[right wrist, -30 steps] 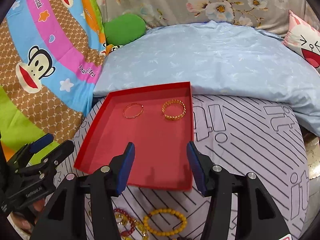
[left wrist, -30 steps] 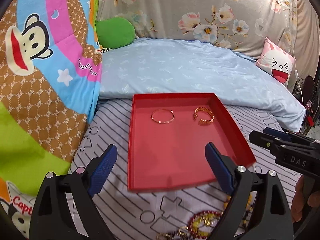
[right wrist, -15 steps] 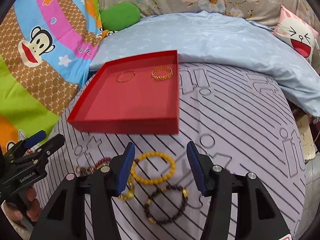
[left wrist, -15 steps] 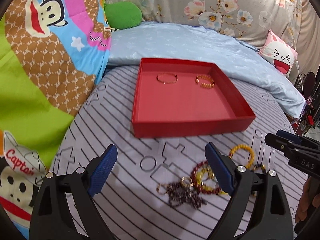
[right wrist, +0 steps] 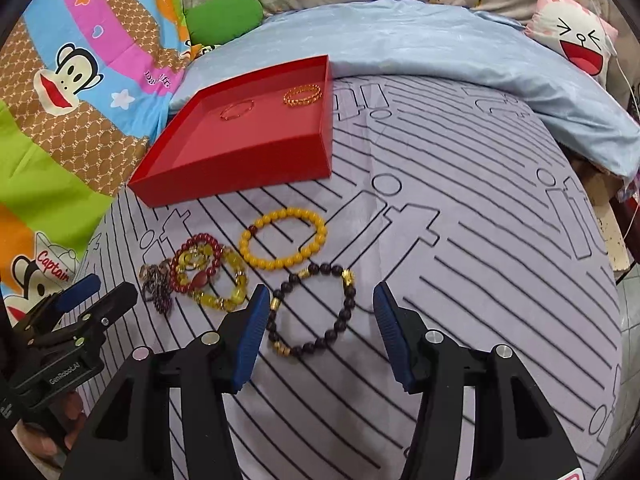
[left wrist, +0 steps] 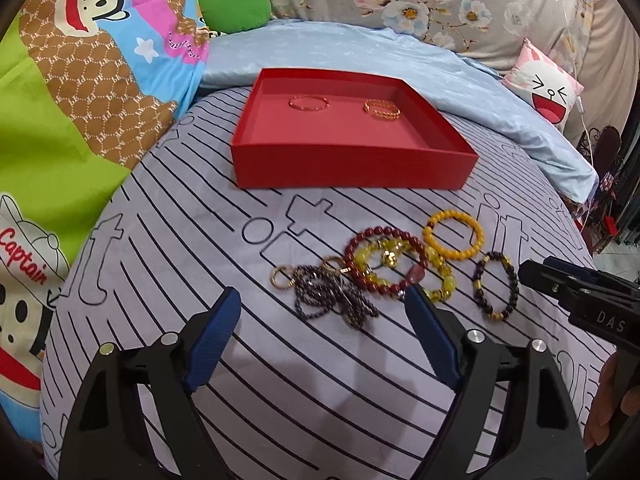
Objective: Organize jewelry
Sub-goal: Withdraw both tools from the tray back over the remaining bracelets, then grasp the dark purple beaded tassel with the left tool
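A red tray (left wrist: 352, 168) (right wrist: 240, 176) lies on the striped bedsheet and holds a thin gold bangle (left wrist: 308, 103) (right wrist: 238, 110) and a chain-style gold bangle (left wrist: 382, 109) (right wrist: 303, 95). In front of it lie a dark chain necklace (left wrist: 332, 296) (right wrist: 158, 284), a red bead bracelet (left wrist: 376, 234) (right wrist: 200, 238), a yellow bead bracelet (left wrist: 431, 238) (right wrist: 245, 250) and a dark bead bracelet (left wrist: 476, 284) (right wrist: 350, 304). My left gripper (left wrist: 322, 300) (right wrist: 110, 288) hovers over the necklace with its jaws closing, its pads touching nothing. My right gripper (right wrist: 320, 294) (left wrist: 536, 270) hangs open above the dark bracelet.
A cartoon monkey blanket (left wrist: 80, 80) rises on the left. A light blue quilt (right wrist: 440, 52) lies behind the tray, with a green pillow (left wrist: 234, 6) and a white cat-face cushion (right wrist: 576, 40) beyond. The bed's edge drops off at the right (right wrist: 616, 248).
Both grippers have drawn back from the tray and sunk toward the sheet. The loose bracelets and the necklace now lie under the fingers. The left jaws stand slightly narrower.
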`<action>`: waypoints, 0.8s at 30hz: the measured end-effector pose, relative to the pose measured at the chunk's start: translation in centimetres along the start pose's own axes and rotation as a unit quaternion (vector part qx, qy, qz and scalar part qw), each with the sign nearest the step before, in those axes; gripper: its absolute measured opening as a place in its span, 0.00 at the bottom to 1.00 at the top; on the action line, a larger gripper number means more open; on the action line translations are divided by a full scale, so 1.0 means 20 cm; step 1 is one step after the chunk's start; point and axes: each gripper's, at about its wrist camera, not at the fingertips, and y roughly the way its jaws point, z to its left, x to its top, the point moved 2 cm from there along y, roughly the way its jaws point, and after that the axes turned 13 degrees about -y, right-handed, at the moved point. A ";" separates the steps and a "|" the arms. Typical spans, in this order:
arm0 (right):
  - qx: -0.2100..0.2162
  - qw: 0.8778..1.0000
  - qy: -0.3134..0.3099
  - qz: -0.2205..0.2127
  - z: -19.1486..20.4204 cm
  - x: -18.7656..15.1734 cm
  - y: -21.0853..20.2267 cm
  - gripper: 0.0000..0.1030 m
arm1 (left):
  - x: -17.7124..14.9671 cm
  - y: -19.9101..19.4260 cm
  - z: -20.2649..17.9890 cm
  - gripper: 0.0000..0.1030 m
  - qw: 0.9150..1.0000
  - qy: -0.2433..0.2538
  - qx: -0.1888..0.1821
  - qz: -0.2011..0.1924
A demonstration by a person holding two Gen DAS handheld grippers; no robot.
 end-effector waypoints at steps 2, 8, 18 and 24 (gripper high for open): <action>0.000 1.000 -0.004 0.003 0.02 -0.03 0.00 0.51 | -0.02 0.00 0.01 0.76 1.000 -0.003 0.002 0.001; 0.003 1.000 -0.006 0.006 0.03 -0.09 0.01 0.51 | -0.05 0.00 0.04 0.74 1.000 -0.012 0.005 0.005; 0.006 1.000 0.002 0.008 0.01 -0.11 0.01 0.51 | -0.10 0.08 -0.06 0.52 0.999 0.007 -0.002 0.031; 0.009 1.000 0.002 0.010 0.01 -0.11 0.03 0.51 | -0.09 0.13 -0.04 0.34 0.999 -0.004 -0.002 0.042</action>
